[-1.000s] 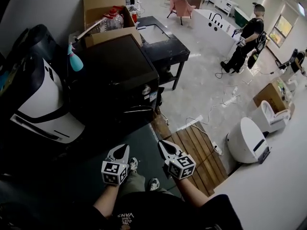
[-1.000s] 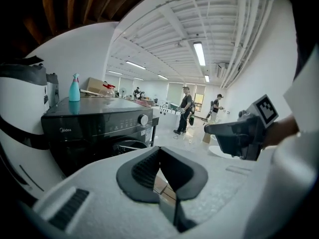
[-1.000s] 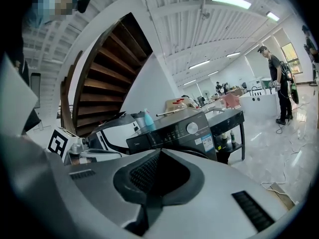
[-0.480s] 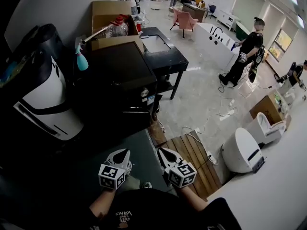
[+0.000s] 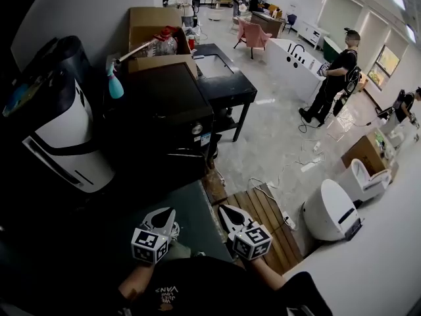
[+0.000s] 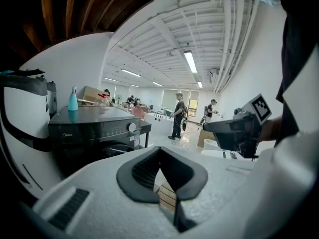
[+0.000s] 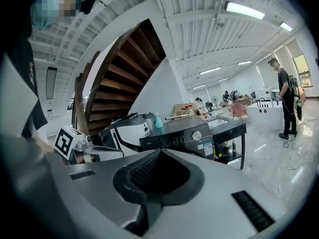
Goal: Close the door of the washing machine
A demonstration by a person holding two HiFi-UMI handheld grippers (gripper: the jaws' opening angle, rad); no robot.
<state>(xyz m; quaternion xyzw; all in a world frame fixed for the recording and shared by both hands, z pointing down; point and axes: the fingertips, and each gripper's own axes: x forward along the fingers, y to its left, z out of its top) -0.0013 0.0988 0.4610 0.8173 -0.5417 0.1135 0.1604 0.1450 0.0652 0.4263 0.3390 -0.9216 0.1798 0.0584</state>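
The black washing machine (image 5: 164,114) stands ahead of me, its front (image 5: 187,153) dark and in shadow. I cannot tell how its round door (image 6: 107,151) stands. My left gripper (image 5: 168,217) and right gripper (image 5: 227,213) hang side by side in the air short of the machine, both shut with nothing between the jaws. In the left gripper view the shut tips (image 6: 159,151) point past the machine's knob (image 6: 131,127), and the right gripper (image 6: 234,133) shows at the right. In the right gripper view the tips (image 7: 159,153) point at the machine (image 7: 182,132).
A blue spray bottle (image 5: 116,84) stands on the machine. A white-and-black appliance (image 5: 62,137) is to its left, a cardboard box (image 5: 154,25) behind, a black table (image 5: 227,81) to its right. Wooden slats (image 5: 266,212), floor cables and a white toilet (image 5: 329,209) lie right. A person (image 5: 335,71) stands beyond.
The washing machine has slid up and away in the head view while both grippers stayed low in the frame, so they now hang farther from it. Both stayed shut.
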